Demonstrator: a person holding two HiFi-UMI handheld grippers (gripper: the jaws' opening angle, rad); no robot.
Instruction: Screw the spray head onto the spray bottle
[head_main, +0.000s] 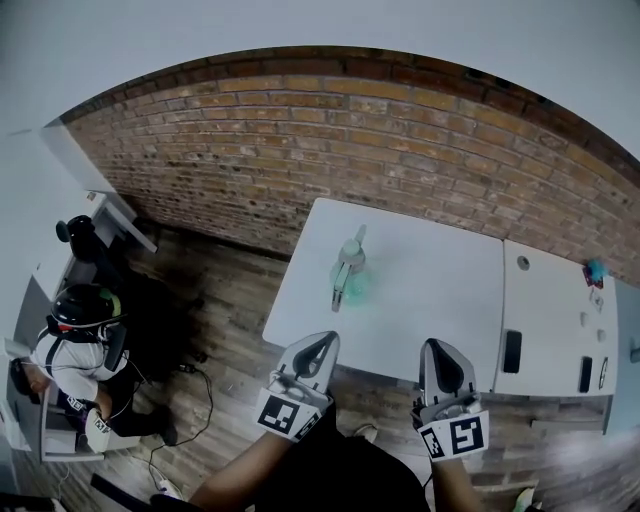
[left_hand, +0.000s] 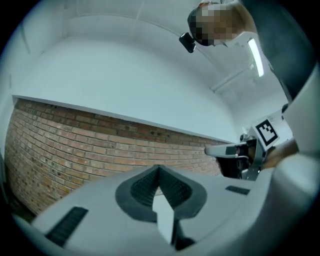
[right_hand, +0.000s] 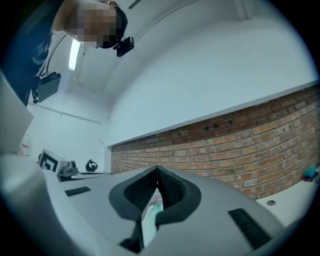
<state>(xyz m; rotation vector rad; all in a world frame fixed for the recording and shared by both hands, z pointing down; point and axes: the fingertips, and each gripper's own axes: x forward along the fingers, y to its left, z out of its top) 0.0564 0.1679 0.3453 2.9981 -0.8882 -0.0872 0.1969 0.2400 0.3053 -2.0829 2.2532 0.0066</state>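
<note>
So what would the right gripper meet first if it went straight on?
Probably the bottle, in line just under the shut tips of the right gripper; should it pass above, the brick wall. Height is unclear.

A teal-tinted spray bottle (head_main: 350, 272) stands on the white tabletop (head_main: 440, 300). The left tool (head_main: 322, 342) and right tool (head_main: 437, 348), jaws together and empty, hover at its near edge.

Office-ish lab space: brick wall (head_main: 300, 140), white tables (head_main: 430, 290) ahead of the left claw (head_main: 318, 345), someone (head_main: 75, 345) seated to its left.
</note>
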